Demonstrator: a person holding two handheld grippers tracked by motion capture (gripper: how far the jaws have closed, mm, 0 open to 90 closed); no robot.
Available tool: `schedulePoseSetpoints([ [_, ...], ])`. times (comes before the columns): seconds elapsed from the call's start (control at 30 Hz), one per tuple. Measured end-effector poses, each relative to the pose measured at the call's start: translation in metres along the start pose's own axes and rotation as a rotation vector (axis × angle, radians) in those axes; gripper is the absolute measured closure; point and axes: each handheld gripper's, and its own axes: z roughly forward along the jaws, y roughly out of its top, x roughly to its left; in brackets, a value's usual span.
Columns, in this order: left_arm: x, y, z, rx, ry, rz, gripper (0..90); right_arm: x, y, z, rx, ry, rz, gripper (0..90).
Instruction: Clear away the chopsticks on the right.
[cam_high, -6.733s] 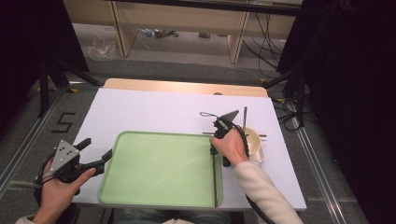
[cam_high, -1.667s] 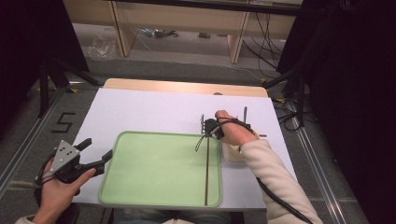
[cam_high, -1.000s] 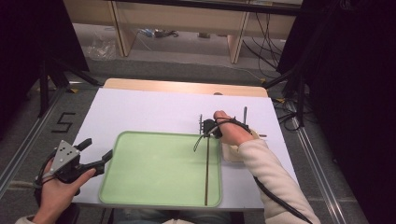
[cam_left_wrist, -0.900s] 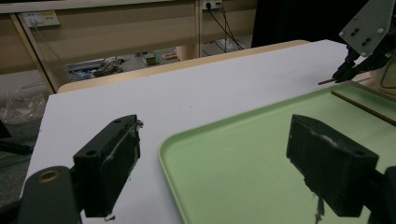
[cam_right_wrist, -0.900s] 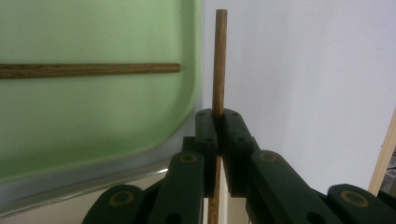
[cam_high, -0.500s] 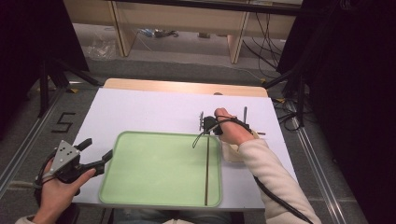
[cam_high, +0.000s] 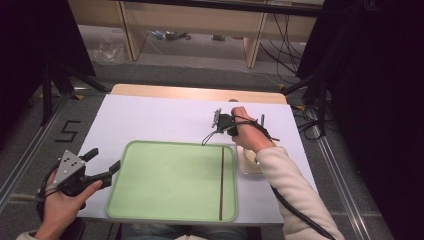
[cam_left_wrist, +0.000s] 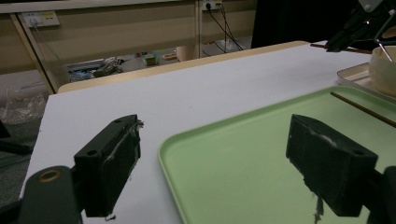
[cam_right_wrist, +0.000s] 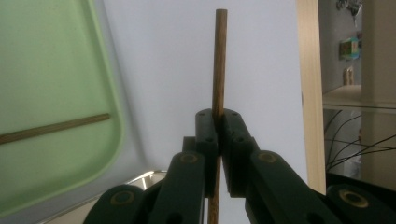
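My right gripper (cam_right_wrist: 218, 116) is shut on a brown wooden chopstick (cam_right_wrist: 218, 60), which sticks out straight past the jaws above the white table. In the high view this gripper (cam_high: 220, 122) hangs just beyond the far right corner of the green tray (cam_high: 175, 144). A second chopstick (cam_high: 221, 182) lies lengthwise along the tray's right side. My left gripper (cam_high: 105, 161) rests at the tray's left edge, open, its jaws (cam_left_wrist: 215, 158) straddling the tray's near corner with nothing between them.
A cream bowl (cam_left_wrist: 383, 70) stands on a small pale tray (cam_high: 247, 165) right of the green tray, under my right forearm. The white table (cam_high: 160, 117) ends in a wooden strip at the far edge. Cables trail to the right.
My right gripper has risen a little off the table with the chopstick in its jaws. The left gripper, the tray and the chopstick in it have stayed where they were.
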Motion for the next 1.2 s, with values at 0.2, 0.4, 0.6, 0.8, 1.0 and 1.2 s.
schedulePoseSetpoints([
  [0.2, 0.0, 0.0, 0.0, 0.0, 0.0, 0.001, 17.3, -0.002, 0.002, -0.007, -0.04, -0.019, 0.08, 87.2],
  [0.4, 0.0, 0.0, 0.0, 0.0, 0.001, 0.0, 17.3, -0.009, 0.002, -0.018, -0.1, -0.06, 0.156, 87.2],
  [0.6, 0.0, 0.0, 0.0, 0.001, 0.001, -0.001, 17.3, -0.017, 0.004, -0.029, -0.161, -0.094, 0.246, 87.2],
  [0.8, 0.0, 0.0, 0.0, 0.001, 0.0, -0.002, 17.3, -0.024, 0.004, -0.04, -0.225, -0.082, 0.395, 87.2],
  [1.0, 0.0, 0.0, 0.0, 0.001, 0.0, -0.002, 17.3, -0.029, 0.004, -0.049, -0.279, -0.082, 0.479, 87.3],
  [1.2, 0.0, 0.0, 0.0, 0.001, 0.0, -0.002, 17.3, -0.033, 0.005, -0.058, -0.351, -0.117, 0.518, 87.3],
])
